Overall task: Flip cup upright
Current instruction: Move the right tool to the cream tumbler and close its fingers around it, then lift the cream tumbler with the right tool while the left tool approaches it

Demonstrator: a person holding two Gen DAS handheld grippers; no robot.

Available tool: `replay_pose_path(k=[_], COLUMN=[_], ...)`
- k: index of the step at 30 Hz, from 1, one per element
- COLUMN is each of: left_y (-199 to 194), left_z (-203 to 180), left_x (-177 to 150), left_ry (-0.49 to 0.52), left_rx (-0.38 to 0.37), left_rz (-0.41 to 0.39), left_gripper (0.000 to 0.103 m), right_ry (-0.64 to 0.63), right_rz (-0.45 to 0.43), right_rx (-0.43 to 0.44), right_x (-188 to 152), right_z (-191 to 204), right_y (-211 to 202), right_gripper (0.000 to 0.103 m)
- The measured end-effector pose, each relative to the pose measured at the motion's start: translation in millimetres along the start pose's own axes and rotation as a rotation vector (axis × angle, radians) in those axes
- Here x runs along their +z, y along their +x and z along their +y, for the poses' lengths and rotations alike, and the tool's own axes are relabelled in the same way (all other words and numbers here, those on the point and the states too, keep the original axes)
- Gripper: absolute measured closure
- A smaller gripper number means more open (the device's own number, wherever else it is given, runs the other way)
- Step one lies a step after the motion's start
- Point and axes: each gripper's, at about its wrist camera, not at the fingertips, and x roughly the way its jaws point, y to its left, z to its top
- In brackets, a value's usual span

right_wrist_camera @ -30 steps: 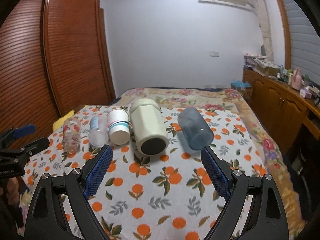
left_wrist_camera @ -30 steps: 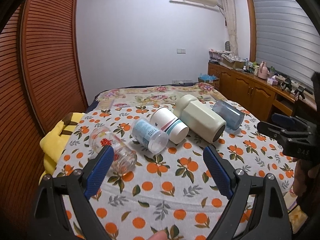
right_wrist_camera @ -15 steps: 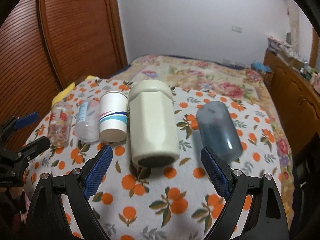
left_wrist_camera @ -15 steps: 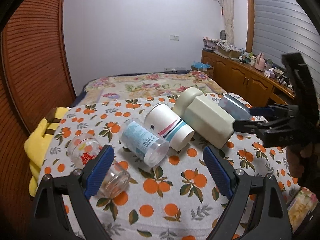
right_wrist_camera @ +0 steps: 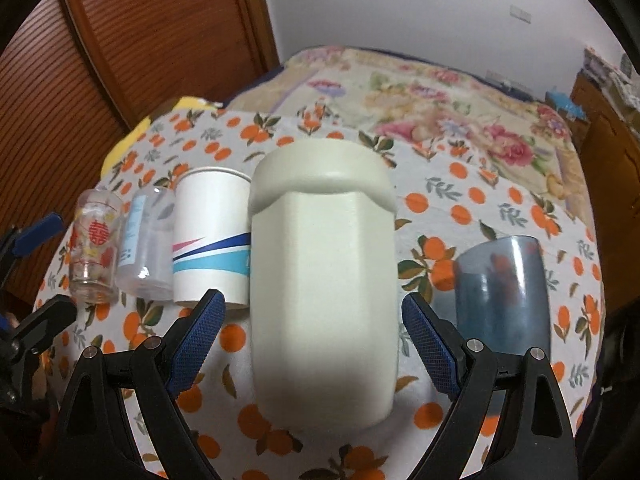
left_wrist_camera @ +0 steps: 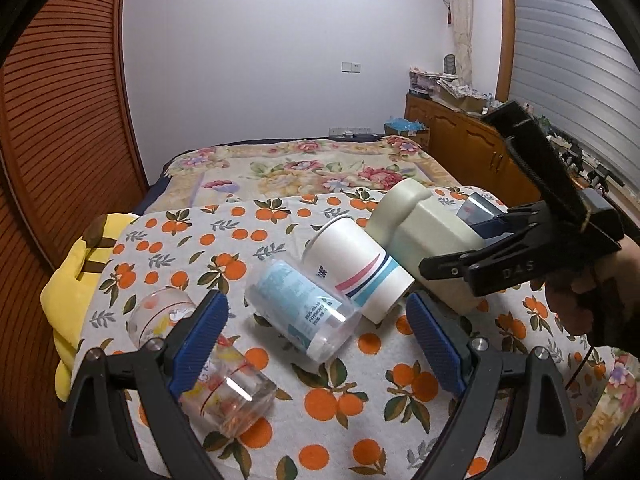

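Note:
Several cups lie on their sides in a row on an orange-print cloth. From left: a small printed glass, a clear plastic cup, a white paper cup with stripes, a large cream cup and a blue translucent cup. My right gripper is open, its jaws on either side of the cream cup without touching it. My left gripper is open just above the clear plastic cup, with the glass under its left finger. The right gripper's body shows over the cream cup.
A yellow cushion lies off the cloth's left edge. A flowered bedspread stretches behind the cloth. Wooden slatted doors stand on the left and wooden cabinets along the right wall.
My right gripper has moved forward and down until its jaws straddle the cream cup. My left gripper has moved forward and lower toward the clear plastic cup. No cup has moved.

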Motion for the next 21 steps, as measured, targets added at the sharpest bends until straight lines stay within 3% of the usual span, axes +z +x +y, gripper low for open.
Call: replay_pose_path(k=[8,12,21], left_y=[2.3,2.1,-9.9], left_z=[3.9,3.2,0.8], left_x=[-0.4,-1.1,-7.4], left_ry=[-0.008,-0.007,-0.014], left_rx=[-0.004,-0.008,-0.003], left_rz=[0.0,-0.002,-0.011], left_gripper=[0.012,0.012,0.012], right_ry=[-0.017,-0.013,0.05], right_rz=[0.088,0.121,0.057], right_rx=[-0.012,-0.023,-0.006], right_x=[5.8,5.8,-7.4], right_z=[1.6,-1.6,-15.8], right_y=[22.0,29.6,11.7], right_gripper=[0.016,0.026,0.027])
